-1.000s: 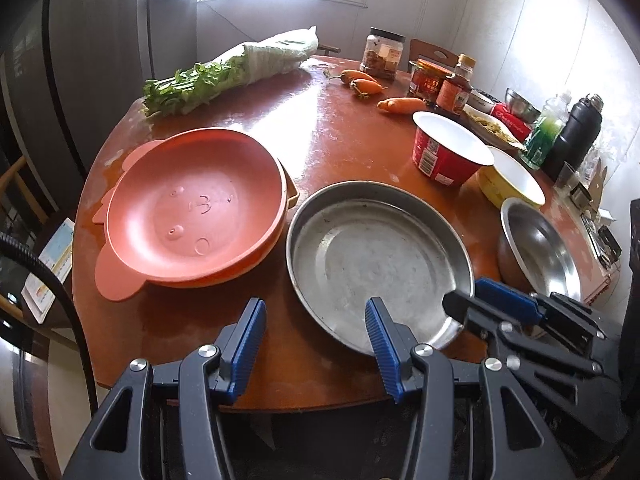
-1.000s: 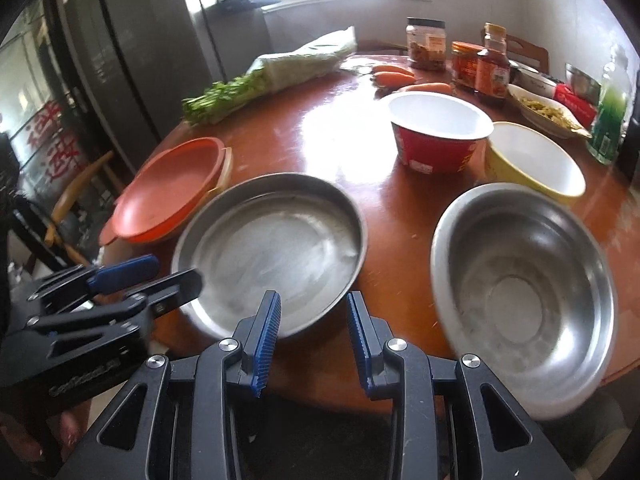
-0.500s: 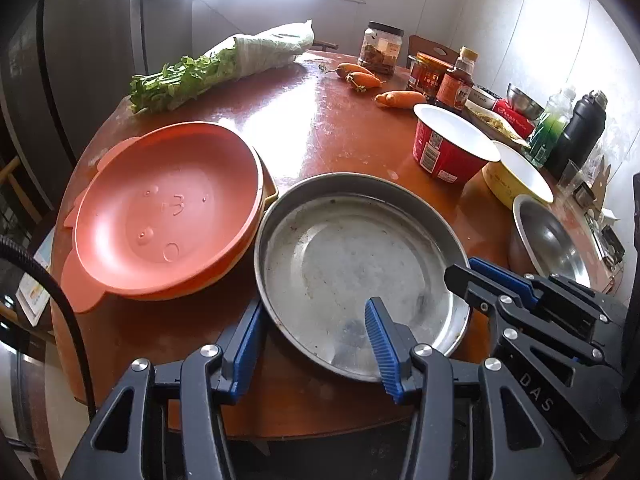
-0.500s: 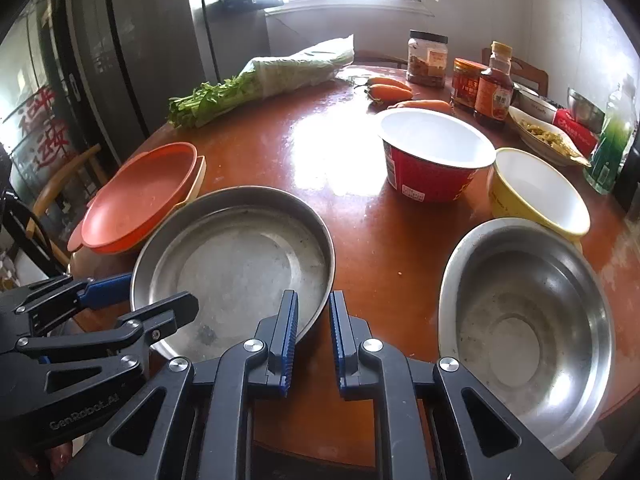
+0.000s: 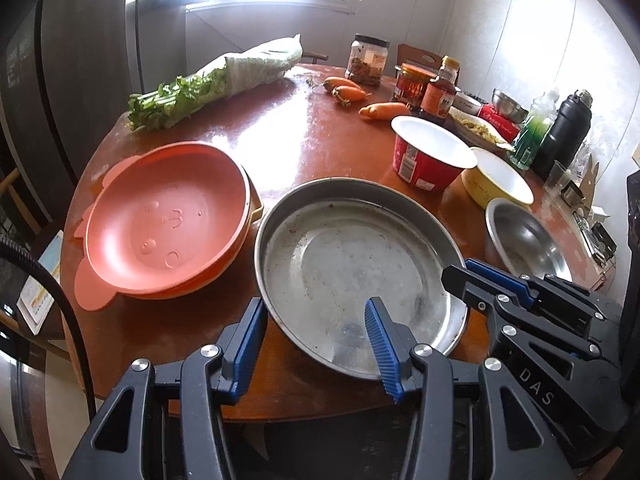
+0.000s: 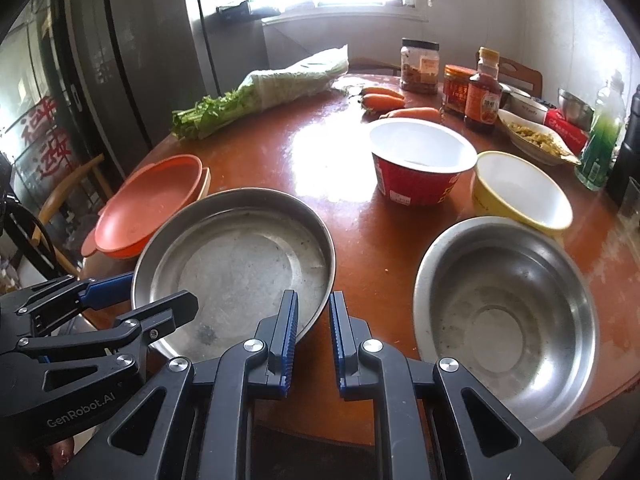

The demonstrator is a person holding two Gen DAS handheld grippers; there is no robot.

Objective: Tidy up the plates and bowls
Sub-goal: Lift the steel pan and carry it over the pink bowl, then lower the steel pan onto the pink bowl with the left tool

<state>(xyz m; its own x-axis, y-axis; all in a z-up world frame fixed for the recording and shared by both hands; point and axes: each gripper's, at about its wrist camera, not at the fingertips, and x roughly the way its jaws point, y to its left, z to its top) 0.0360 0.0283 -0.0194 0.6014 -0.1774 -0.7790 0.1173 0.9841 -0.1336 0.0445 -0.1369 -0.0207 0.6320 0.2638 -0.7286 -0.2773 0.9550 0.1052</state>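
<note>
Working on the steel plate [image 5: 352, 264], flat on the table [image 5: 304, 140] at lower centre of the left-wrist view, with its left edge just beside the stacked orange plates [image 5: 168, 216] at centre left. Holding it with the right gripper [image 6: 314, 295]: nearly closed, seemingly pinched on the plate's lower-right rim in the right-wrist view, one pad inside the wall and one outside. Not yet holding with the left gripper [image 5: 313, 306]: partly open, straddling the bottom-left rim, one finger off the plate's left edge, the other over its floor, neither pad pressing

Probably about to lift the plate two-handed and set it with the orange plates. To do that well:
- Slide the left gripper forward to seat the rim deep between the pads, then close firmly before any lift, guarding against slip on thin, slick metal
- Keep both grips at the same height and raise level, to avoid twisting the rim out of the right pinch
- Lift clear of the orange rim before moving toward the left of the frame, rather than dragging
- Mind the steel bowl [image 6: 504, 320] at lower right of the right-wrist view, near the right gripper
- Leave the red bowl [image 6: 420, 168] and yellow bowl [image 6: 520, 192] above it alone for now
</note>
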